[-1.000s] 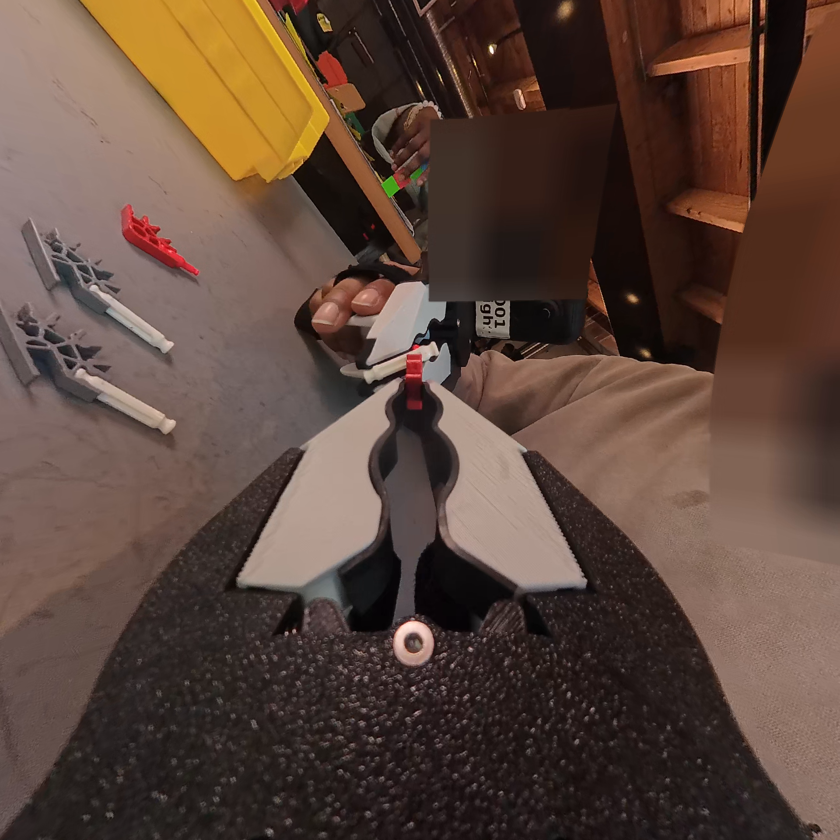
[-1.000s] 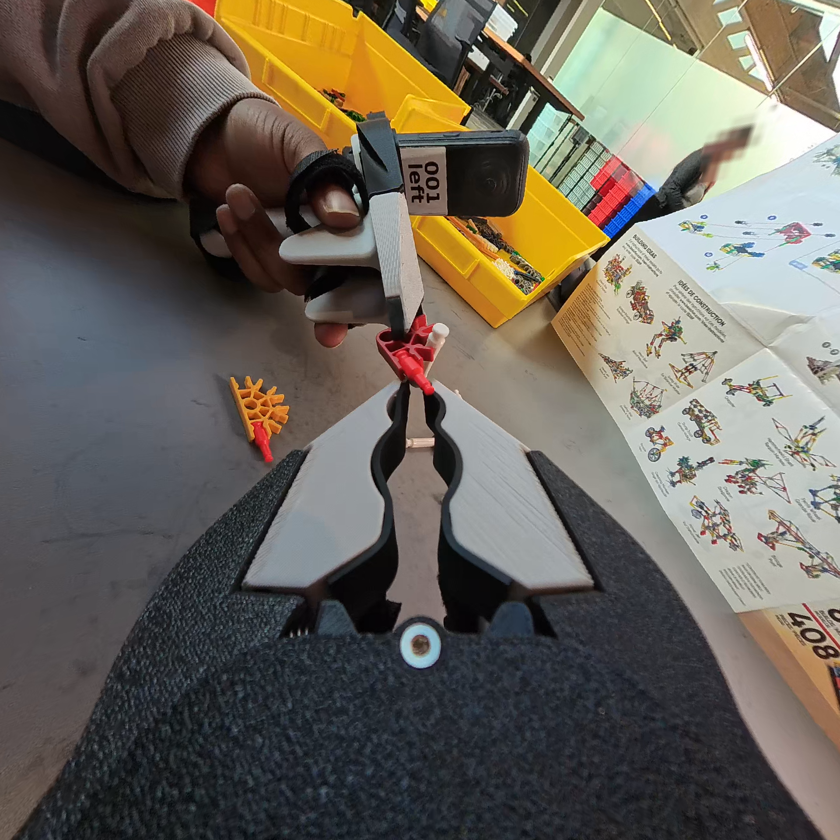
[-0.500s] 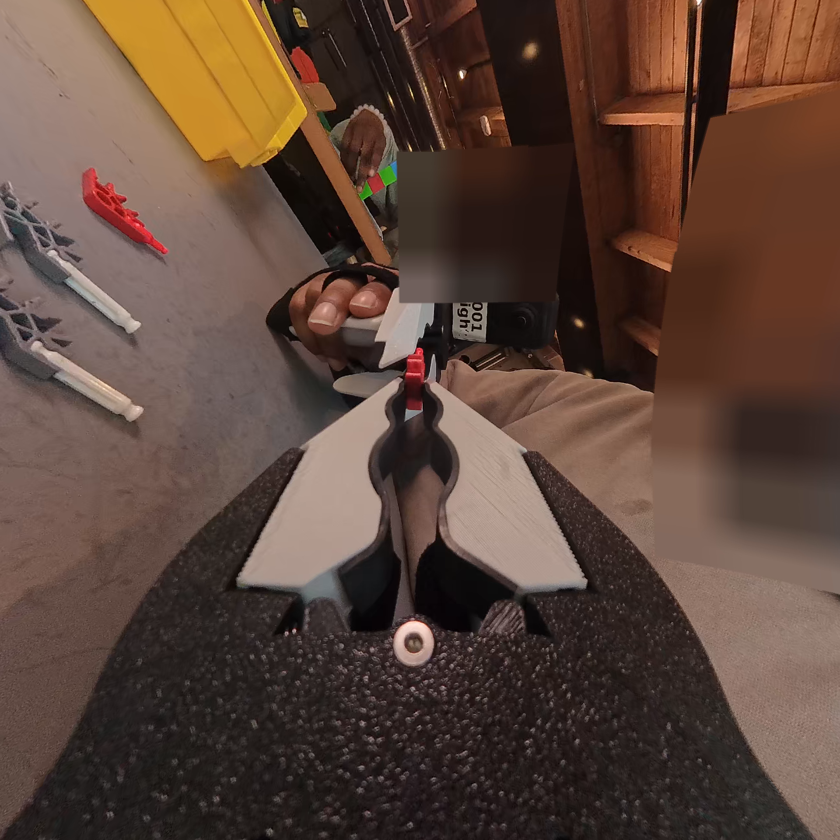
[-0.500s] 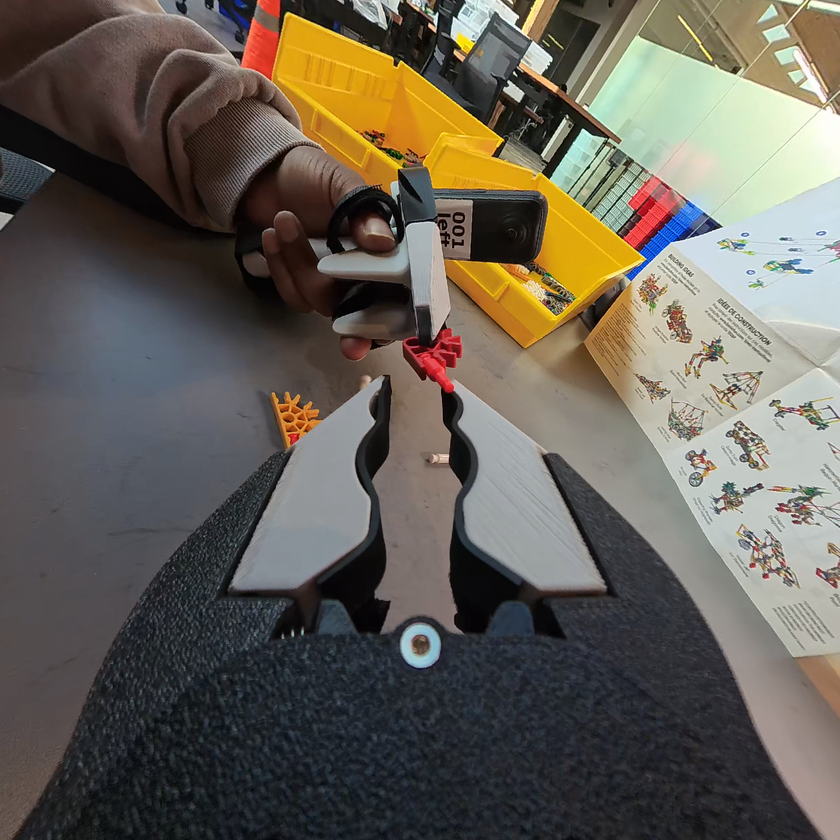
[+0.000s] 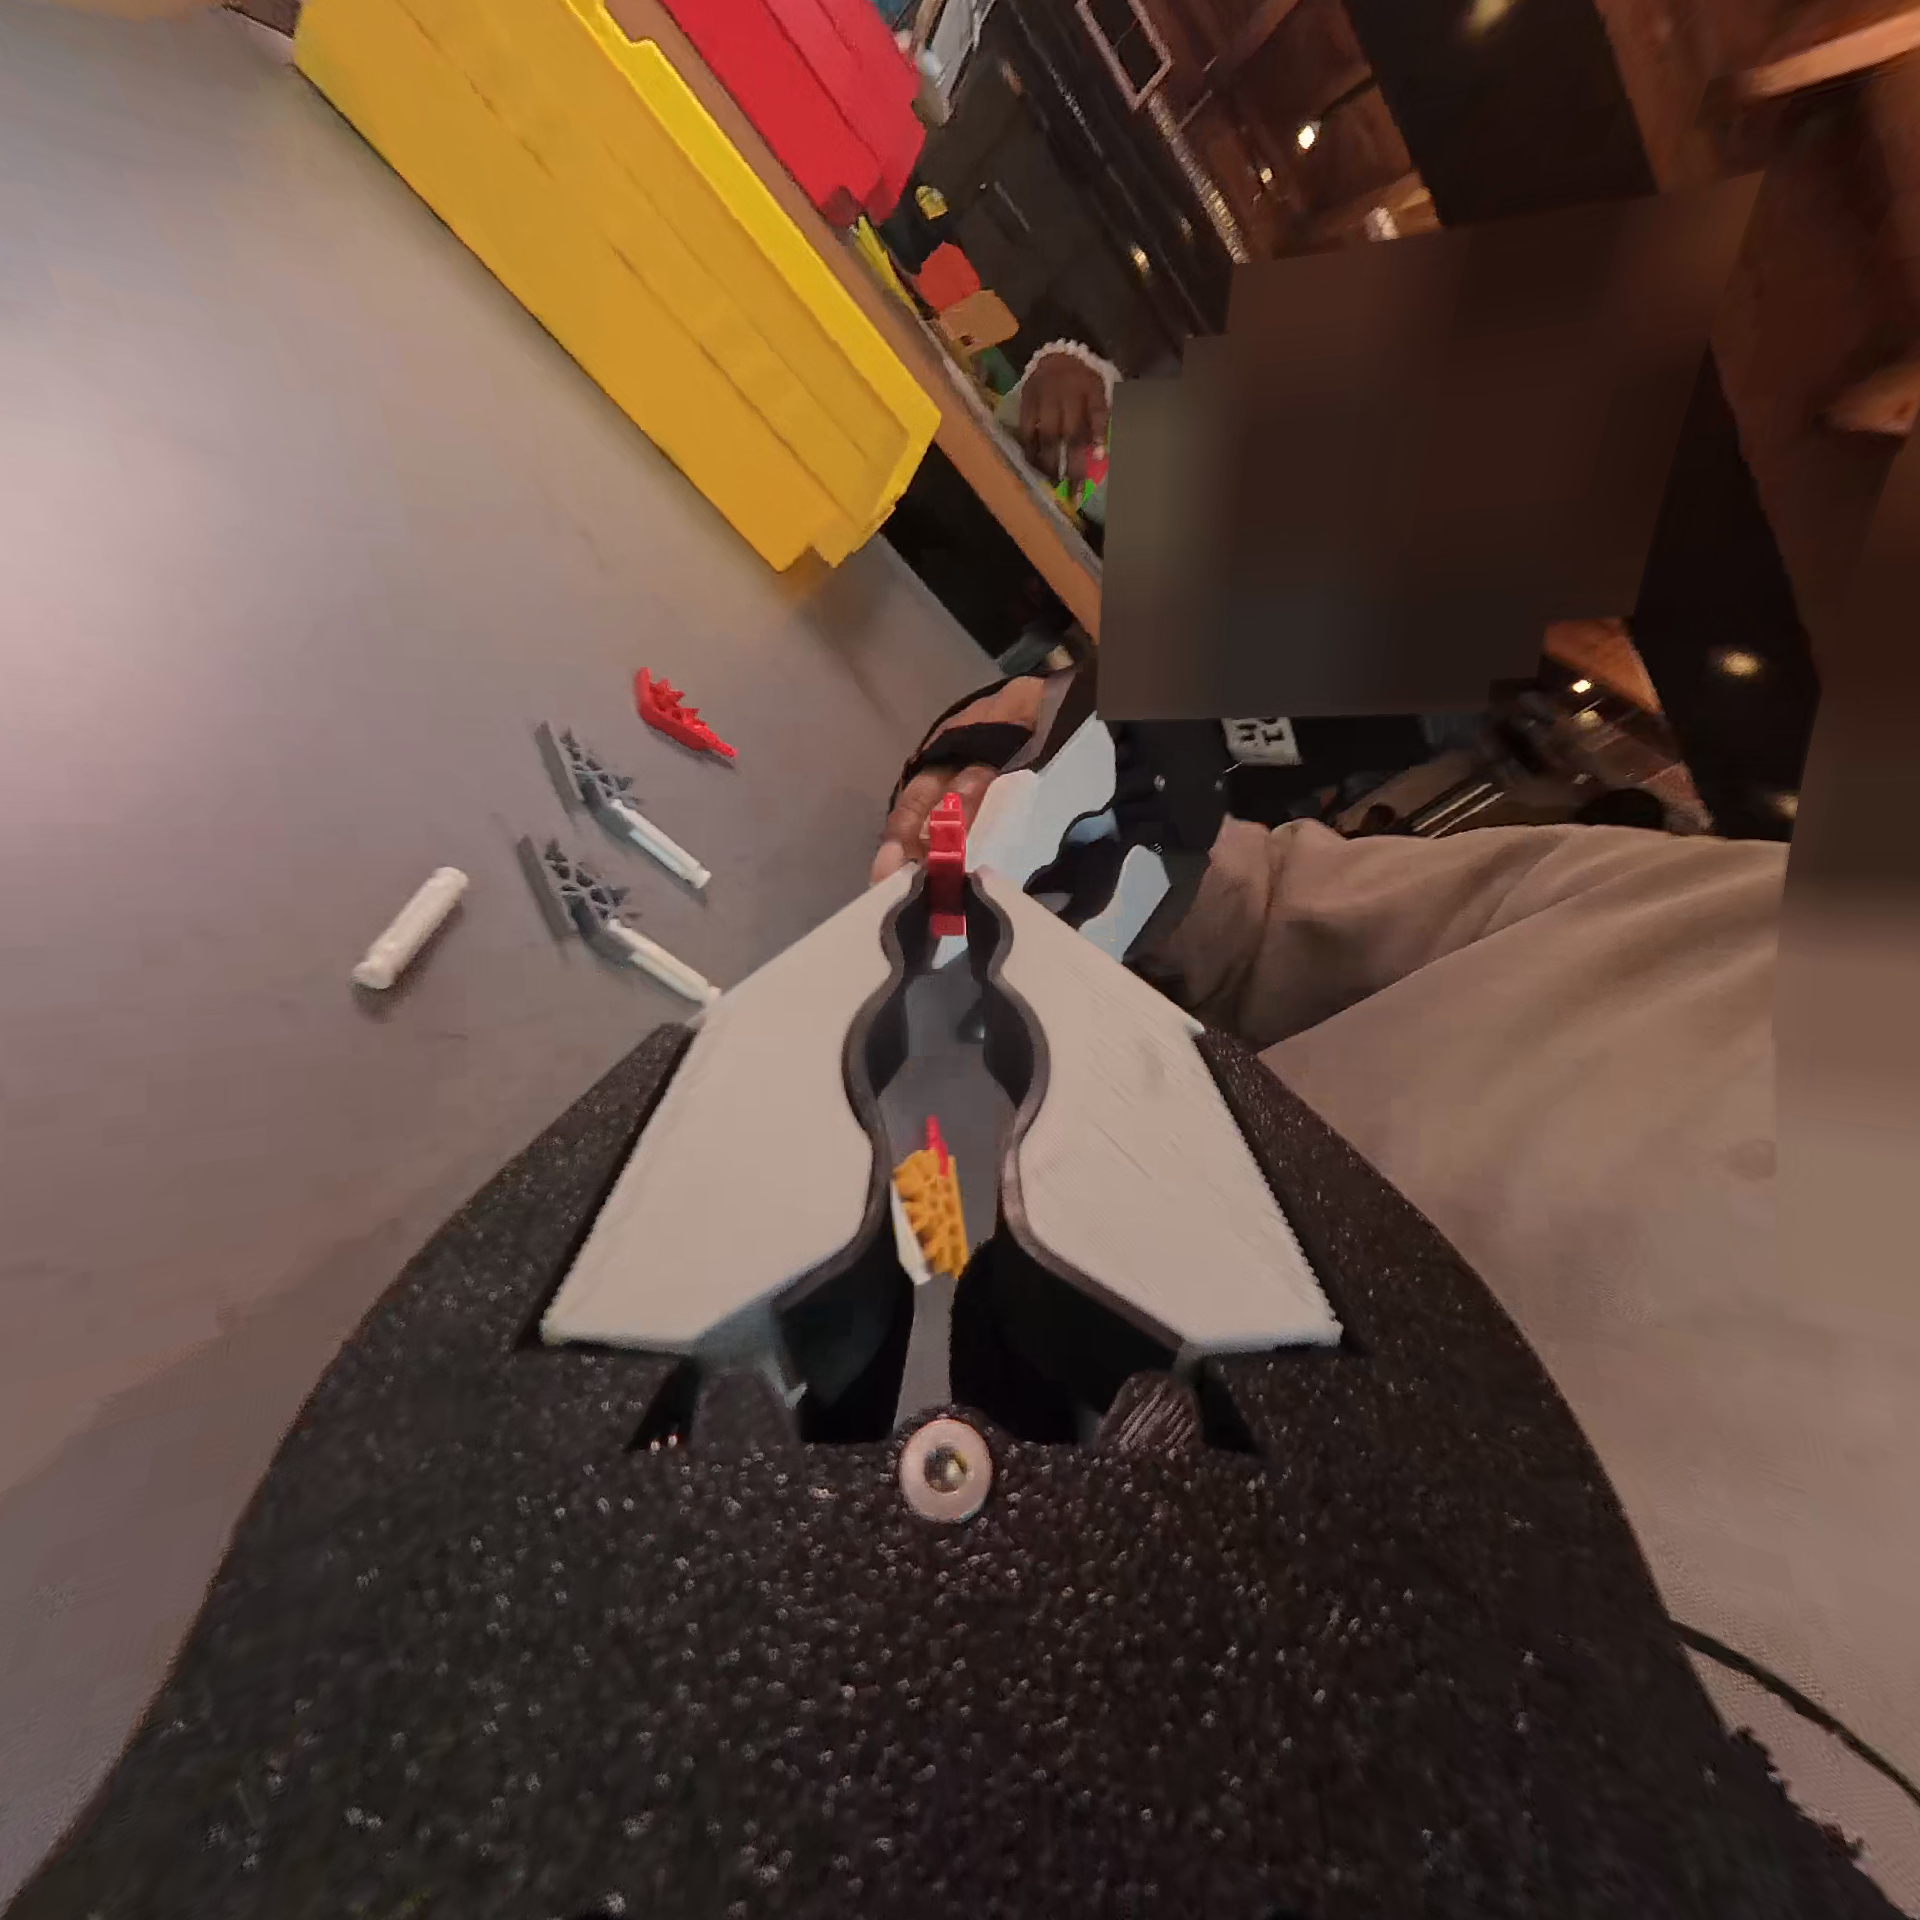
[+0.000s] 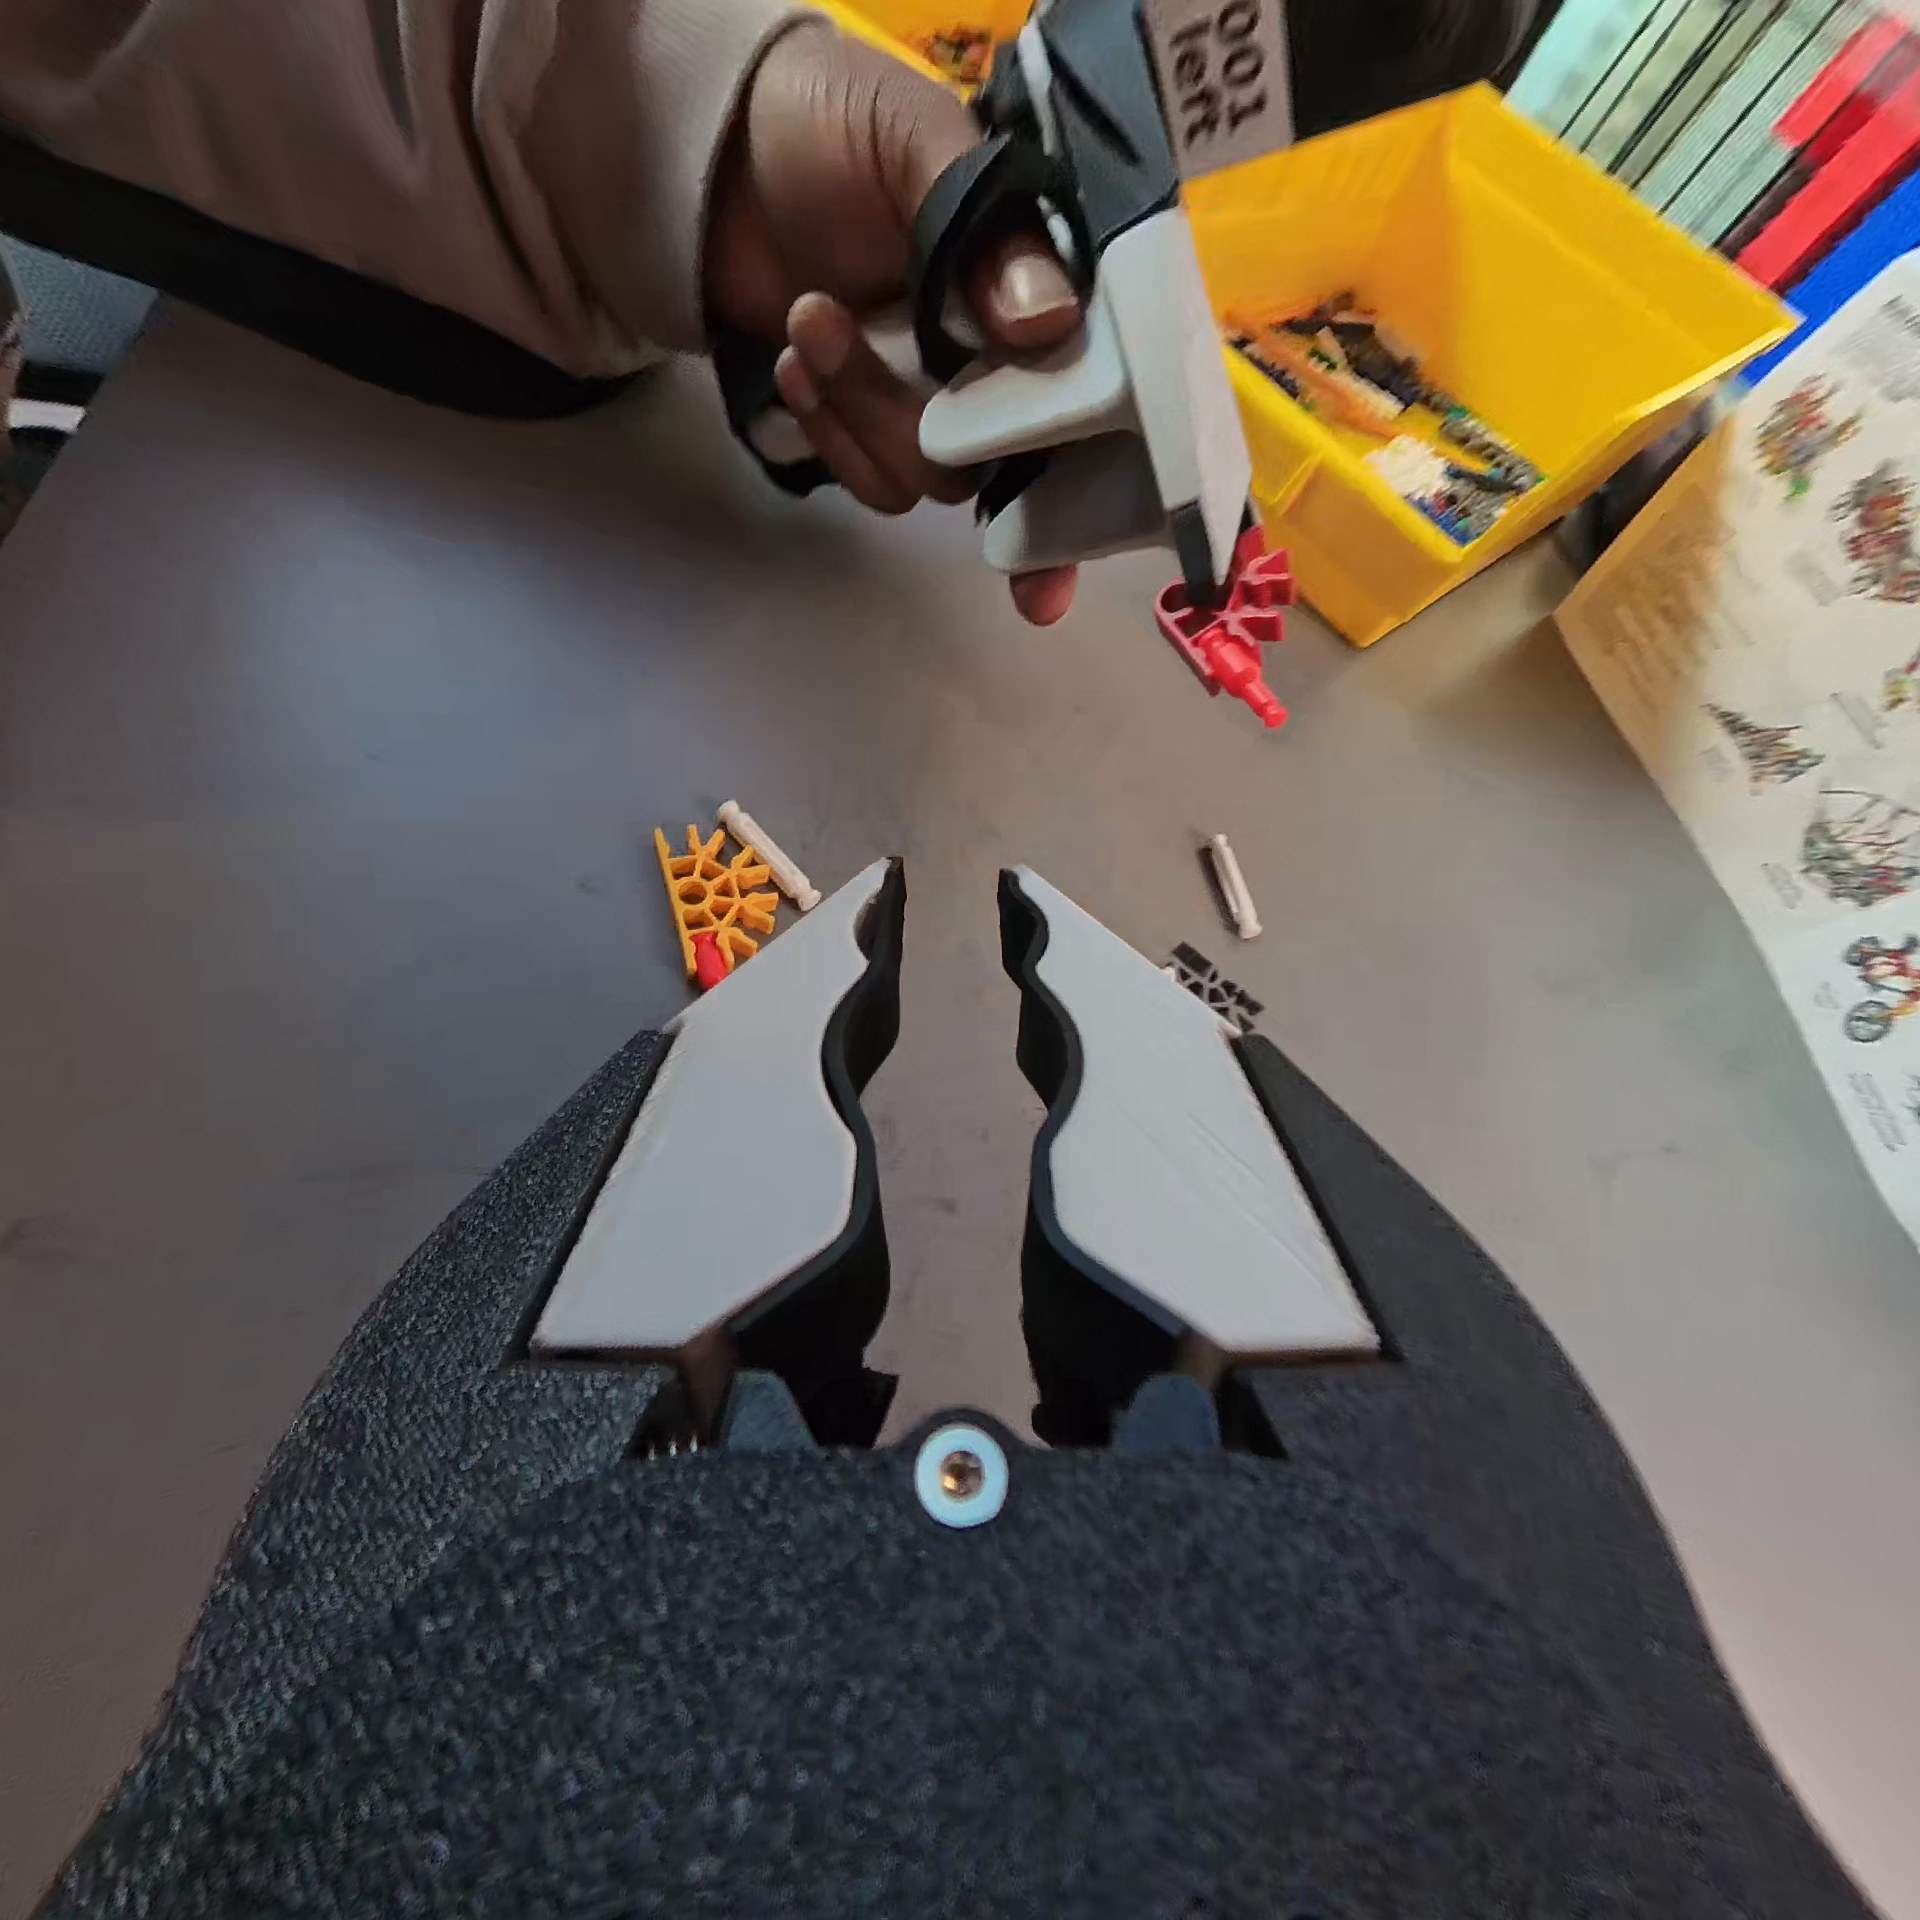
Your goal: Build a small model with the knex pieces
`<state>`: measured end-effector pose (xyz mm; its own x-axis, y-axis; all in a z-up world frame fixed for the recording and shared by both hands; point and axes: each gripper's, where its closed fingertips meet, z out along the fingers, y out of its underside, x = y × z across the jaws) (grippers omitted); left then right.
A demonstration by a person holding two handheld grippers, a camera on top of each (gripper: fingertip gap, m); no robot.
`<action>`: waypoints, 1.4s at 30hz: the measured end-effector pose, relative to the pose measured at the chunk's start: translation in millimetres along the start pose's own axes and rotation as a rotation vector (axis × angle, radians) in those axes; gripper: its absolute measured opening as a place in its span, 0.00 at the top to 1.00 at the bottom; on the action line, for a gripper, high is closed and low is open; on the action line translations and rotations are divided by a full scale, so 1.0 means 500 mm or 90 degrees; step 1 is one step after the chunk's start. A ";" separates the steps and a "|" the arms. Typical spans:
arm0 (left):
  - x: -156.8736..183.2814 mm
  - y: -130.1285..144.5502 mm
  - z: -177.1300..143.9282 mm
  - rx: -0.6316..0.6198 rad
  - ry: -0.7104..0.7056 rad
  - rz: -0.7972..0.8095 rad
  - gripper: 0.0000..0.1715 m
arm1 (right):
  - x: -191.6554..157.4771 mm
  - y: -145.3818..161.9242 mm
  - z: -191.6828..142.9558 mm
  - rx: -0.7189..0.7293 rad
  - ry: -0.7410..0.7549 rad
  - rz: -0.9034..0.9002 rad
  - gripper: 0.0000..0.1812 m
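While the left gripper [image 5: 945, 883] clamps the red connector piece [image 5: 945, 868] firmly, the right gripper [image 6: 951, 883] hangs open above mid-tabletop [image 6: 312, 727]; keep that clamp steady.

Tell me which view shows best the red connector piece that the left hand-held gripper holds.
The right wrist view: the red connector piece appears side-on, fan and rod visible, clamped in the left hand-held gripper. The left wrist view shows only a thin red edge between its fingertips.

Each wrist camera looked along its own fingers, low over the grey table [image 6: 364, 675] (facing one another), sharing it.
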<state>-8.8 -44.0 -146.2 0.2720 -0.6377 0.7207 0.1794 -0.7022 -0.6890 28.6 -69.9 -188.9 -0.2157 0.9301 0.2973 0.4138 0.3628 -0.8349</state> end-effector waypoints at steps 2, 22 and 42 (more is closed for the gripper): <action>-0.030 0.013 -0.013 -0.047 -0.071 0.057 0.97 | -0.009 0.014 0.020 -0.058 -0.045 -0.012 0.91; -0.113 0.129 -0.040 -0.327 -0.233 0.377 0.97 | -0.068 0.033 0.067 -0.239 -0.305 -0.088 0.96; -0.094 0.154 -0.023 -0.349 -0.190 0.354 0.96 | -0.040 0.037 0.064 -0.233 -0.252 -0.007 0.98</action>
<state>-18.6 -71.6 -232.5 0.4380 -0.8803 0.1820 -0.5195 -0.4131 -0.7480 12.1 -83.7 -225.2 -0.5086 0.8596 0.0488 0.6755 0.4335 -0.5965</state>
